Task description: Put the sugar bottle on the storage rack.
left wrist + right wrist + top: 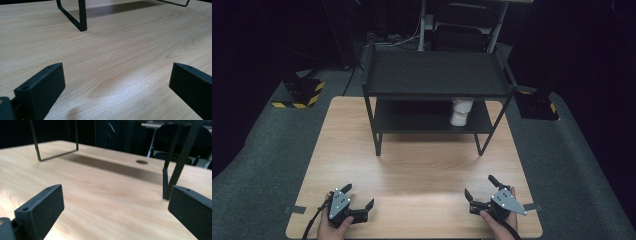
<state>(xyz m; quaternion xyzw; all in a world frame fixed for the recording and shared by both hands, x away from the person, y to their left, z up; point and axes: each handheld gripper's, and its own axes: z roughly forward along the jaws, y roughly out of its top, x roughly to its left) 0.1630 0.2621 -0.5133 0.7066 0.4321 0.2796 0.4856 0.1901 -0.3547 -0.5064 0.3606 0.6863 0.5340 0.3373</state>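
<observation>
Dark floor surrounds my light wooden table [412,170], where a black two-tier shelf rack [437,75] stands at the far side, well apart from both my grippers. On its lower shelf sits a white roll [461,111]. Near the front edge, my left gripper [358,199] and right gripper [480,188] rest with jaws spread wide, holding nothing.

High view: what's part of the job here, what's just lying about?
In the job:
left tongs, open, near table edge
right tongs, open, near table edge
white roll on the rack's lower shelf
black two-tier rack

Lying about:
hazard-striped blocks on the floor
tape strip at the table's edge
</observation>
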